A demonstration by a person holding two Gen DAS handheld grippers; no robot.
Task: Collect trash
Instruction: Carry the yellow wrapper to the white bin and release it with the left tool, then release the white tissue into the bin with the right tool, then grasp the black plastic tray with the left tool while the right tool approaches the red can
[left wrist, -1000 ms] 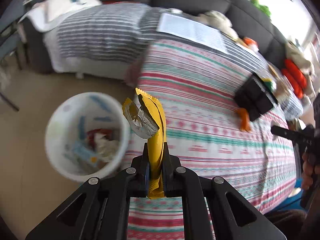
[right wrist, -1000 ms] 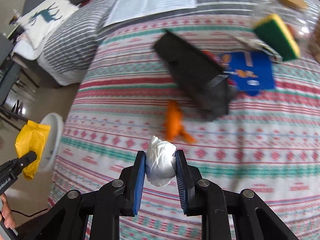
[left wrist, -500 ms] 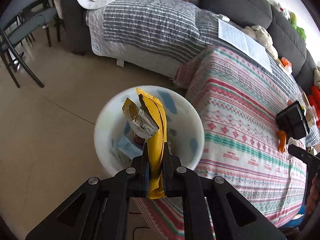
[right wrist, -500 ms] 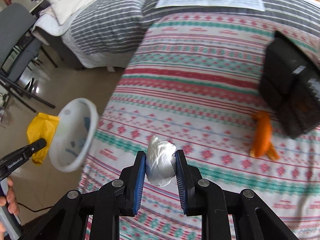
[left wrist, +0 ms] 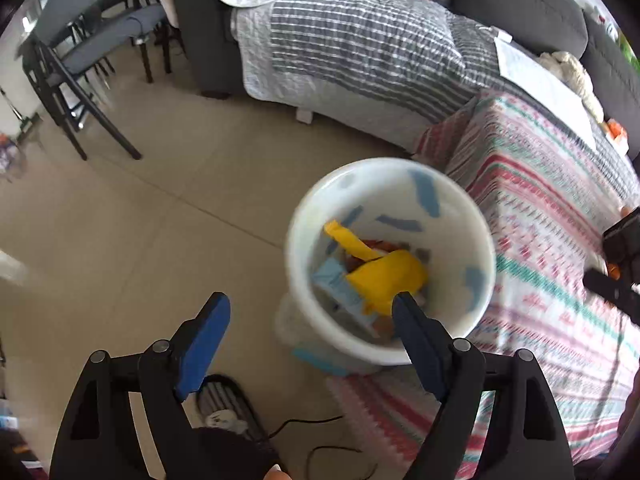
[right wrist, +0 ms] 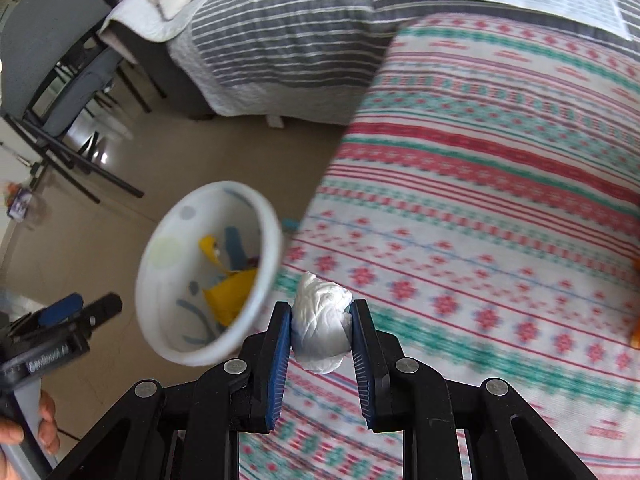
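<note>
A white trash bin point(left wrist: 476, 236) stands on the floor beside the patterned table; it also shows in the right wrist view point(right wrist: 266, 276). A yellow wrapper point(left wrist: 386, 276) lies inside it on other trash, and shows in the right wrist view point(right wrist: 230, 294). My left gripper point(left wrist: 308, 320) is open and empty above the bin's near rim. My right gripper point(right wrist: 320, 326) is shut on a crumpled white tissue point(right wrist: 320, 320), held over the table's left edge just right of the bin.
The table's striped red-and-green cloth point(right wrist: 500, 200) fills the right. A grey striped blanket on a sofa point(left wrist: 360, 48) lies behind. A chair point(left wrist: 80, 64) stands at the far left. A black fan and cables point(left wrist: 228, 408) lie on the floor below my left gripper.
My left gripper opened and the yellow wrapper dropped into the bin. My right gripper with the tissue moved left toward the bin.
</note>
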